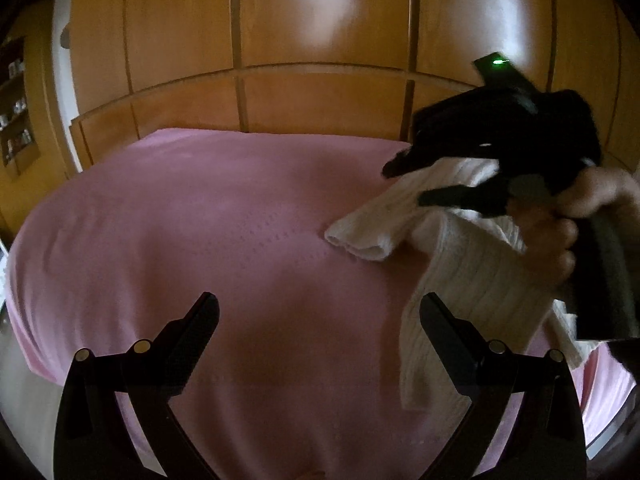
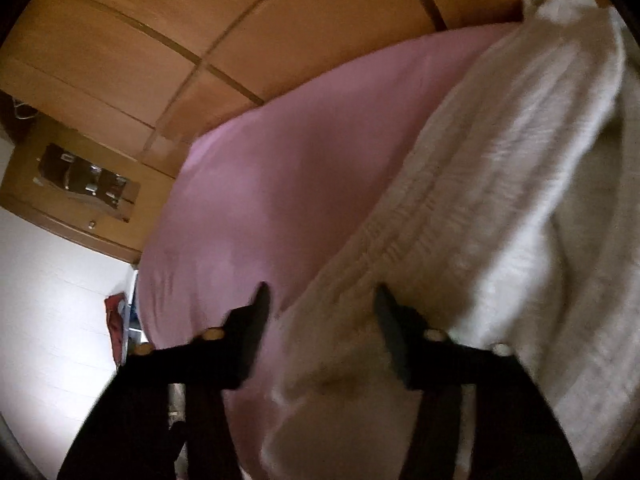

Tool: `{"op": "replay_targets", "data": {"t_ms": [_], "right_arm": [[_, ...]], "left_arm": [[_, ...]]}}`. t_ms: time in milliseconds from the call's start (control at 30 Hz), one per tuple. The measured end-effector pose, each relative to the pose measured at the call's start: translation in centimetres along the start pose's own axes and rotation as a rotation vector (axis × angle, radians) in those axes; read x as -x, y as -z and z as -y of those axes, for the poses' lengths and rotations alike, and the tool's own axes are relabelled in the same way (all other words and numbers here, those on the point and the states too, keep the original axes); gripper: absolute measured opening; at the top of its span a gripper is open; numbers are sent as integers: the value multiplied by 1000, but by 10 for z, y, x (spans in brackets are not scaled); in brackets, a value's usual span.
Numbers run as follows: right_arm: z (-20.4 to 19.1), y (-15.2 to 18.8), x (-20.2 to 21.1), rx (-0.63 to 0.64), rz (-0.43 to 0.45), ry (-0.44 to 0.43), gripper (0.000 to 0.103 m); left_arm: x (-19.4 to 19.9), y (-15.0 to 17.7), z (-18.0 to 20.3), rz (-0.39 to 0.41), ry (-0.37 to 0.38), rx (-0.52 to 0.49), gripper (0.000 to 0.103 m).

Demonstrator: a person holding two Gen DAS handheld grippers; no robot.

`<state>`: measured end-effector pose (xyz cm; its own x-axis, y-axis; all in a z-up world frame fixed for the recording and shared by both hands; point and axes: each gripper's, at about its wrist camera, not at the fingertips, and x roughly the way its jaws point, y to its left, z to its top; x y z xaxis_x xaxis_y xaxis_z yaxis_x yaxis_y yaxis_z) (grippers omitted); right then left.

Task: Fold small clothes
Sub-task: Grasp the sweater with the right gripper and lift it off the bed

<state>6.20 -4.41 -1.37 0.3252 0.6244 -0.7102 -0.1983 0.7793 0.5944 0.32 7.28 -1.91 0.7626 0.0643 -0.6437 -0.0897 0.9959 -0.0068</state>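
Observation:
A white ribbed knit garment lies on the pink bed cover, one sleeve stretched out to the left. My left gripper stands wide open over bare cover, left of the garment, holding nothing. A hand holds my right gripper over the garment's upper part. In the right wrist view, the garment fills the right side and a bunched edge sits between the right gripper's narrowed jaws. It touches the right finger, while a strip of pink shows beside the left finger.
Wooden wardrobe panels rise behind the bed. A wooden shelf unit stands at the left, with a white wall below it. Something red lies beside the bed's left edge. The pink cover spreads wide to the left of the garment.

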Motion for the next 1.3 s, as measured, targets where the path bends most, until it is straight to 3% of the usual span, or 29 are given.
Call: {"op": "replay_targets", "data": {"t_ms": [33, 67, 133, 300, 433, 500, 533, 567, 633, 700, 800, 900, 967, 1033, 1133, 1300], "right_arm": [[-3, -1, 1, 15, 10, 11, 5], [-7, -1, 5, 31, 26, 8, 1], [-14, 1, 20, 80, 80, 6, 1], [-14, 4, 105, 184, 281, 77, 0], [21, 1, 193, 186, 444, 209, 0], [39, 3, 220, 169, 442, 208, 0], [45, 5, 226, 157, 438, 197, 5], [50, 10, 225, 146, 429, 181, 27], [51, 17, 214, 147, 419, 149, 80], [37, 20, 178, 180, 359, 96, 76], [24, 24, 114, 126, 181, -33, 76], [19, 27, 47, 89, 8, -91, 73], [19, 23, 6, 24, -72, -92, 66], [19, 16, -13, -13, -66, -51, 59], [16, 0, -9, -67, 11, -57, 7], [11, -10, 78, 50, 230, 11, 7]], "left_arm": [[0, 0, 0, -3, 2, 1, 99], [0, 0, -1, -6, 5, 0, 99], [1, 2, -1, -10, 11, -9, 99], [2, 6, 1, -19, 39, -11, 99], [6, 8, 7, -14, 84, -33, 99], [5, 9, 10, -15, 98, -41, 99], [3, 9, 11, -17, 103, -41, 99], [3, 9, 12, -18, 112, -40, 99], [-1, 9, 10, -24, 124, -36, 99], [1, 10, 11, -27, 130, -43, 99], [4, 10, 7, -17, 129, -53, 99], [4, 9, 5, -7, 129, -53, 99], [5, 10, -1, -3, 137, -47, 99], [3, 10, -2, -4, 143, -43, 99], [1, 9, -3, -14, 167, -40, 99], [2, 2, 10, 1, 244, -82, 99]]}}
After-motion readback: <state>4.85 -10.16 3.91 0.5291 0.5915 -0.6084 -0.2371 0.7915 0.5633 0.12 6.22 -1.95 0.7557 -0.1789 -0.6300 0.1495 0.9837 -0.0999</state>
